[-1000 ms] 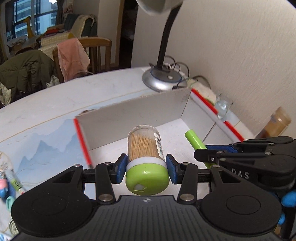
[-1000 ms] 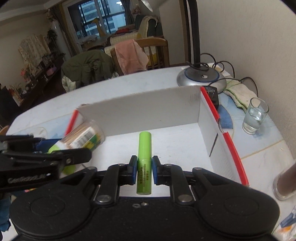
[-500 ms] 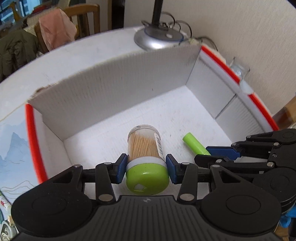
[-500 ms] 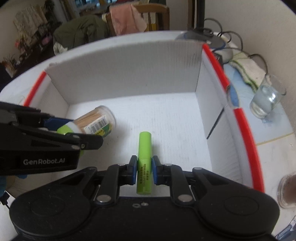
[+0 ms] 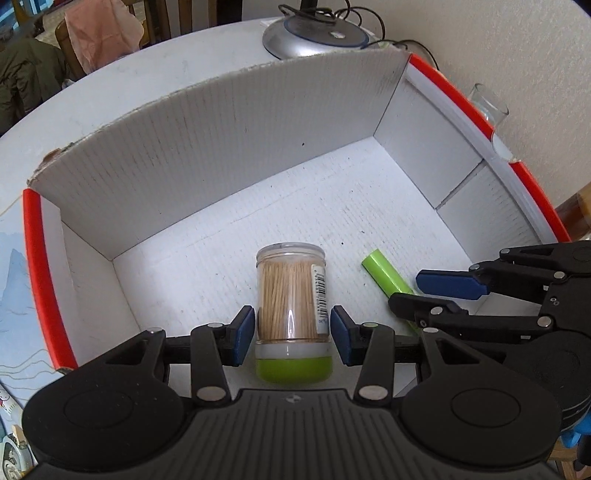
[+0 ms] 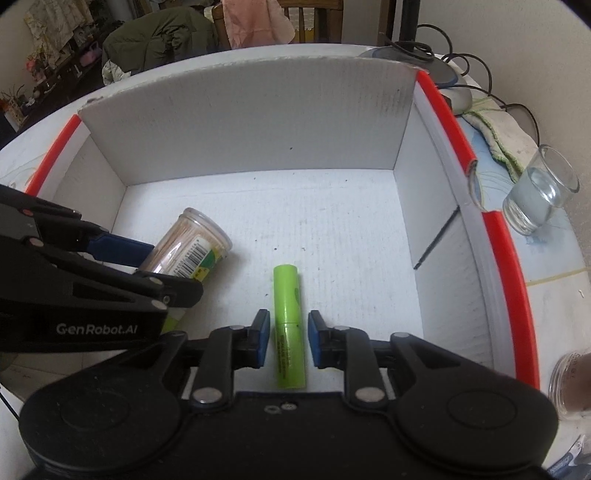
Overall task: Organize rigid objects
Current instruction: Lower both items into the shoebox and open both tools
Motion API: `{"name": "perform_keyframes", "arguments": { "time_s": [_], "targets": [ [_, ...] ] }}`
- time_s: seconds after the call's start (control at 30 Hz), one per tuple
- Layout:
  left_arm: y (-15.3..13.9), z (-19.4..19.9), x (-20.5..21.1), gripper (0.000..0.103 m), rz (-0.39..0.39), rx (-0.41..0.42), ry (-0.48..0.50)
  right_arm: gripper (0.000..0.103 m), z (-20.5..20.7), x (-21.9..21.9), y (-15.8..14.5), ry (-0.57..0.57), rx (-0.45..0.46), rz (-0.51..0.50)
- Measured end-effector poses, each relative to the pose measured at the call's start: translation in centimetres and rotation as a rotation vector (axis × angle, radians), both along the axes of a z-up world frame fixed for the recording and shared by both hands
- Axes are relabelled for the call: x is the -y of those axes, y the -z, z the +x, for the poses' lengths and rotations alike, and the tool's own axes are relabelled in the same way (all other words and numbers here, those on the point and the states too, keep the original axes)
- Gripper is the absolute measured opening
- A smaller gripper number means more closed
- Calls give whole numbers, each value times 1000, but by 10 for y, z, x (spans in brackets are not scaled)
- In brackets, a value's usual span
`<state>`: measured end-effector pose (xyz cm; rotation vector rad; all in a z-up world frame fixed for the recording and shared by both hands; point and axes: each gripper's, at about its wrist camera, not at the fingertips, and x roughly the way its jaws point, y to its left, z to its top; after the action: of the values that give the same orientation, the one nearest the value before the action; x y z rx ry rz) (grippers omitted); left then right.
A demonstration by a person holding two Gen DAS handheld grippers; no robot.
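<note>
A white cardboard box with red-edged sides fills both views. My left gripper is shut on a clear toothpick jar with a green lid. The jar lies low over the box floor, clear end forward. In the right wrist view the jar lies slanted between the left gripper's fingers. My right gripper is opening. A green tube lies on the box floor between its pads, with a thin gap on each side. The left wrist view shows the tube and the right gripper close to the jar's right.
Outside the box's right wall stand a glass of water and a brown-filled jar. A lamp base with cables and a folded cloth lie behind the box. A chair with pink cloth stands past the table.
Both grippers sank into the box and tipped further down. The right pads came off the green tube, which now rests on the floor. The jar tilted flatter in the left grip.
</note>
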<state>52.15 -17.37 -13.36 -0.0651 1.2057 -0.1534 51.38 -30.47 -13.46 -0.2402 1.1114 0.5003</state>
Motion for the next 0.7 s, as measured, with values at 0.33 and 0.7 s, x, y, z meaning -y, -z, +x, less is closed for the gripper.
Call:
{"name": "perform_keyframes", "arguments": {
  "time_s": [0.33, 0.7],
  "targets": [
    [-35, -25, -6, 44, -30, 121, -26, 29, -14, 8, -30, -11, 45, 85],
    [-85, -80, -19, 44, -42, 283, -68, 42, -46, 12, -69, -24, 135, 153]
  ]
}}
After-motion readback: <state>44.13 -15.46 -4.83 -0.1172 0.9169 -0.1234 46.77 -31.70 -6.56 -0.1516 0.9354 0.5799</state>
